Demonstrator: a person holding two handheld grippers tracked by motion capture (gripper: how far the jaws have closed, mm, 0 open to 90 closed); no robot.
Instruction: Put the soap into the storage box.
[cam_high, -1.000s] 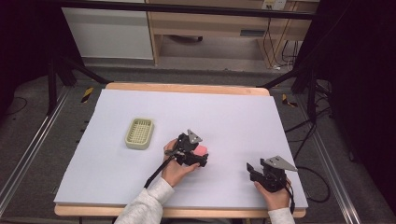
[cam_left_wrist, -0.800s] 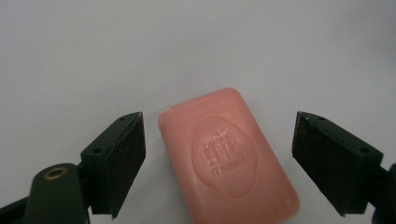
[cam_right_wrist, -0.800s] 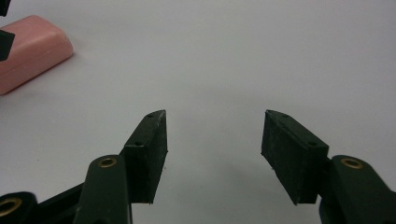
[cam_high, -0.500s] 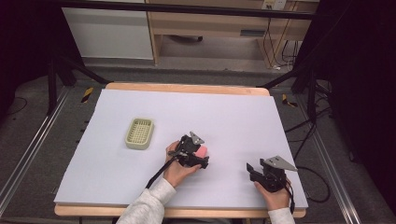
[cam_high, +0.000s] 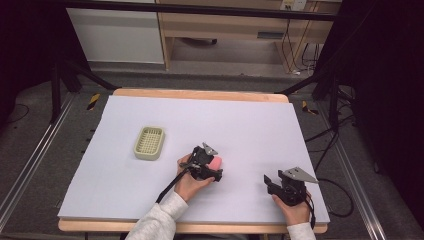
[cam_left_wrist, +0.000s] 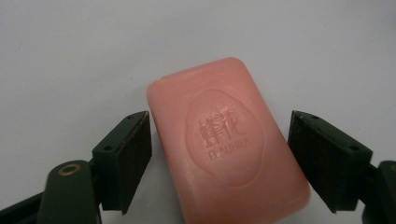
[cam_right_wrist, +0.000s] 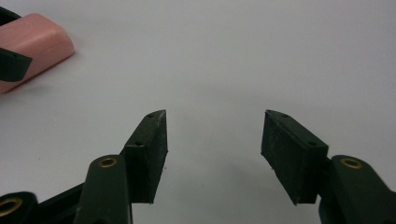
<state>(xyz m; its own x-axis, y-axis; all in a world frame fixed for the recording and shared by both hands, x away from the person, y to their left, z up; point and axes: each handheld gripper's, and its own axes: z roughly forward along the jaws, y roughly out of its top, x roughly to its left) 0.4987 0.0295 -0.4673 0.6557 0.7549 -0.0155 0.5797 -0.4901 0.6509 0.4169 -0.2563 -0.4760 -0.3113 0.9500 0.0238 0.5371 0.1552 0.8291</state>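
My left gripper (cam_high: 216, 170) straddled the pink soap bar (cam_left_wrist: 226, 144) near the middle of the white-covered worktop (cam_high: 250, 125); its jaws had just been closing, pads not yet pressing. My right gripper (cam_high: 271, 182) rested near the front right corner, jaws apart on nothing. A green soap dish (cam_high: 149, 143) sat leftward. Dark floor, cables and cabinets lay beyond.

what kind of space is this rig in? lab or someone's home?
Most likely a lab or recording workspace, not a home. The table is covered with a plain white sheet, dark curtains hang at both sides, cables trail over the floor behind it, and a person works hand-held grippers around a pink soap bar.
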